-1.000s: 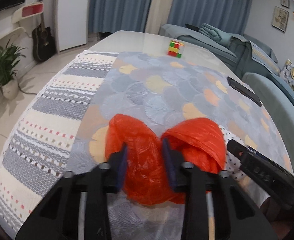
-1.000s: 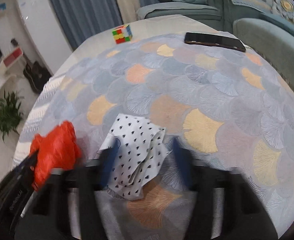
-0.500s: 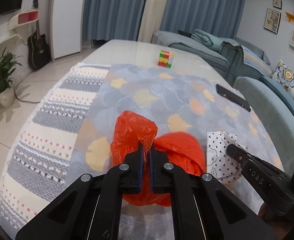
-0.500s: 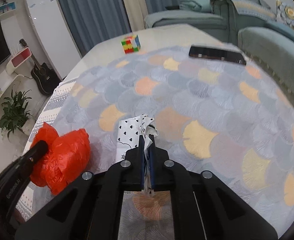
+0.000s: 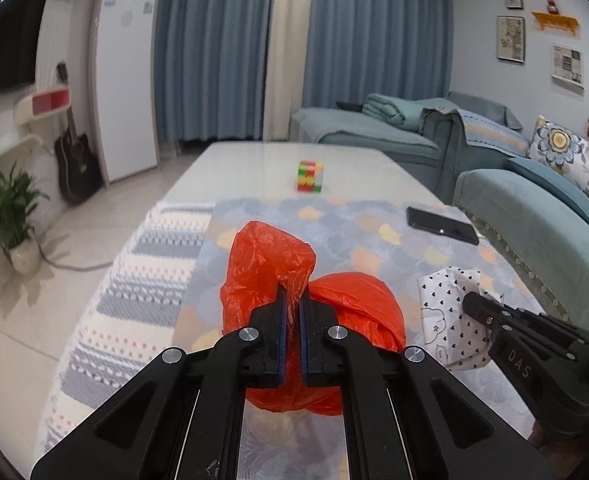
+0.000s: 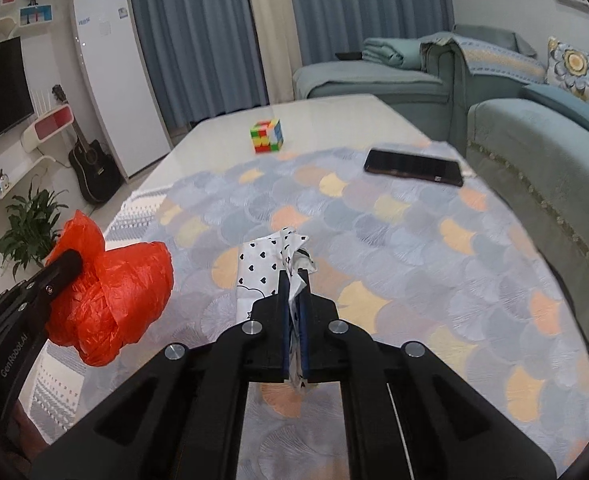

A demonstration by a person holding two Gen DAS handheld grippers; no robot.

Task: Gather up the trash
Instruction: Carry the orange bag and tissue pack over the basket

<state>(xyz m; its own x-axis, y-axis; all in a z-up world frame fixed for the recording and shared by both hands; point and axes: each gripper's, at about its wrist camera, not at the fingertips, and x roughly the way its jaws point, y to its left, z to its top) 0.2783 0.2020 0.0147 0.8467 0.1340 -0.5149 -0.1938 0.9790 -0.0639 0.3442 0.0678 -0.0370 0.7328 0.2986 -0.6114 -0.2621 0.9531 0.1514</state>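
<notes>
My left gripper (image 5: 291, 300) is shut on a crumpled red plastic bag (image 5: 346, 312) and holds it above the patterned tablecloth (image 5: 374, 220). The bag also shows in the right wrist view (image 6: 114, 296), with the left gripper (image 6: 70, 258) at its left side. My right gripper (image 6: 294, 280) is shut on a white paper with black hearts (image 6: 260, 266), lifted off the cloth. That paper shows at the right of the left wrist view (image 5: 446, 300), with the right gripper (image 5: 472, 300) on it.
A Rubik's cube (image 6: 267, 136) stands on the bare far part of the table (image 6: 334, 116). A black phone (image 6: 413, 167) lies on the cloth at the right. Sofas (image 6: 534, 152) line the right side. A plant (image 5: 6, 216), guitar and fridge stand at the left.
Both grippers closed, the left on the red bag and the right on the heart-print paper, then rose from the table with them.
</notes>
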